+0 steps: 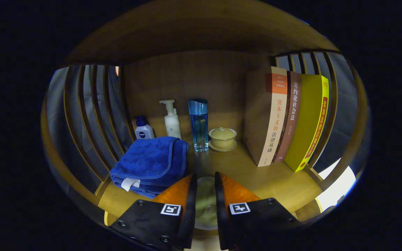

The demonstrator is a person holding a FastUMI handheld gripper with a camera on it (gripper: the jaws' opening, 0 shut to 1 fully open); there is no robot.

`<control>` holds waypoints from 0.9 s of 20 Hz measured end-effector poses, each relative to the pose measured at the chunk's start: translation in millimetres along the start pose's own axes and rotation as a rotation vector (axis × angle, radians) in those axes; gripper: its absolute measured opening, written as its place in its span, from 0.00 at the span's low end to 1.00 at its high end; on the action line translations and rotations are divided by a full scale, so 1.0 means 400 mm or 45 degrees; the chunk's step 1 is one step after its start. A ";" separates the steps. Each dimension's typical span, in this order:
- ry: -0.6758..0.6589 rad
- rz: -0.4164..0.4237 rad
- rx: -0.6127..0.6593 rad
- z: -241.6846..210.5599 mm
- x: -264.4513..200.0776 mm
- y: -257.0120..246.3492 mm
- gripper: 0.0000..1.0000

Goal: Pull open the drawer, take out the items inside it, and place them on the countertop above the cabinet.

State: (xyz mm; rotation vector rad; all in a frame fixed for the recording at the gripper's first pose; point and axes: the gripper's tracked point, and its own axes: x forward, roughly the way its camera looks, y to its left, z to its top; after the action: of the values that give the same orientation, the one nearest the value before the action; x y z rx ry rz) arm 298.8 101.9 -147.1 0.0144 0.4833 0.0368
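Claw (206,188) is gripping a pale lidded cup (206,204) between both fingers, hovering over the bench (277,181). Risk: it is slipping loose, or swinging into the blue towel (150,162) or glass bottle (198,125) just ahead.

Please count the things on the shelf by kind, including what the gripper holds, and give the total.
Books: 3
Bottles (small, pump, blue): 3
Lidded cup on saucer: 1
Towel: 1
Pale round item between the fingers of the gripper, kind unclear: 1
Total: 9
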 end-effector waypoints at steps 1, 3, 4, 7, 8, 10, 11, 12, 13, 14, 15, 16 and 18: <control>-0.007 -0.003 -0.004 0.000 0.001 0.000 0.37; -0.008 -0.004 -0.016 -0.002 -0.007 -0.001 0.37; -0.006 -0.003 -0.014 -0.003 -0.010 0.002 0.37; -0.007 -0.003 -0.014 -0.008 -0.021 0.003 0.42; -0.009 0.002 -0.015 -0.009 -0.026 0.005 0.50; -0.010 0.002 -0.025 -0.008 -0.034 0.008 0.65; -0.011 0.007 -0.027 -0.008 -0.037 0.011 0.73; -0.012 0.003 -0.032 -0.006 -0.044 0.011 0.76; -0.024 0.006 -0.032 0.000 -0.052 0.014 0.84; -0.039 0.014 -0.031 0.009 -0.062 0.019 0.92; -0.058 0.018 -0.026 0.016 -0.080 0.023 1.00; -0.085 0.028 -0.016 0.028 -0.105 0.029 1.00; -0.183 0.066 0.013 0.068 -0.171 0.053 1.00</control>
State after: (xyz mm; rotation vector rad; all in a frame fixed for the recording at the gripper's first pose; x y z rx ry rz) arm 250.3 120.2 -90.7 0.0395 0.3391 0.0837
